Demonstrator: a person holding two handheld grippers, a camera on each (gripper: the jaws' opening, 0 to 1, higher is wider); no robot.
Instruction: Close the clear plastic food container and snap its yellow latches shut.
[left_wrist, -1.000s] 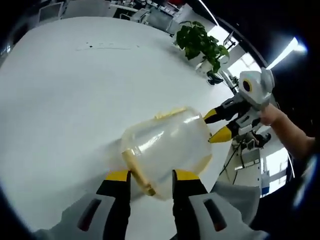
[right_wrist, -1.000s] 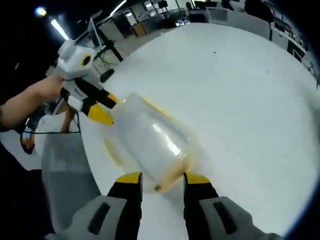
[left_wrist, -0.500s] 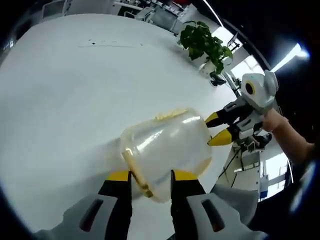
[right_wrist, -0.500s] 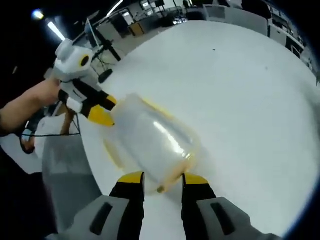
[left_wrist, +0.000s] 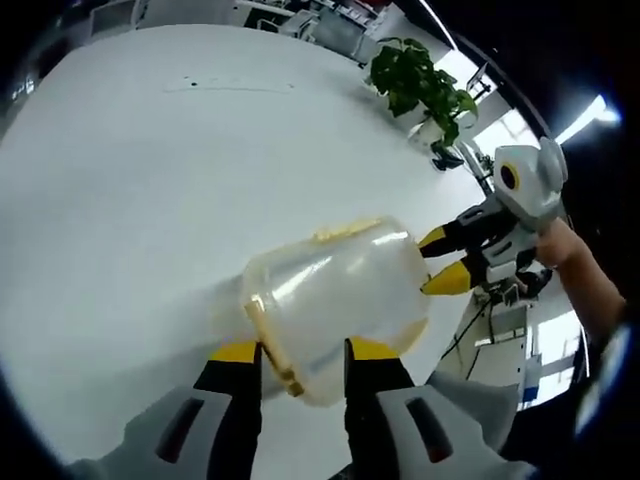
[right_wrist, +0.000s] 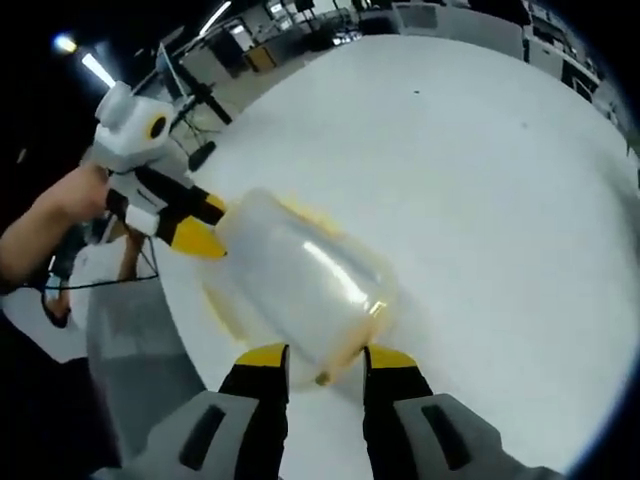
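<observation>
The clear container (left_wrist: 335, 300) is lying on the white table (left_wrist: 120, 180), between the two grippers. The left gripper (left_wrist: 298, 352) is clamping its yellow latch (left_wrist: 275, 352) at one end, while the right gripper (right_wrist: 316, 358) is pinching the opposite end's rim.

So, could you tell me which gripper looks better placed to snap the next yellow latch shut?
Probably the left gripper: a yellow latch sits right between its jaws. The right gripper straddles the container's opposite end, where the latch is harder to make out.
</observation>
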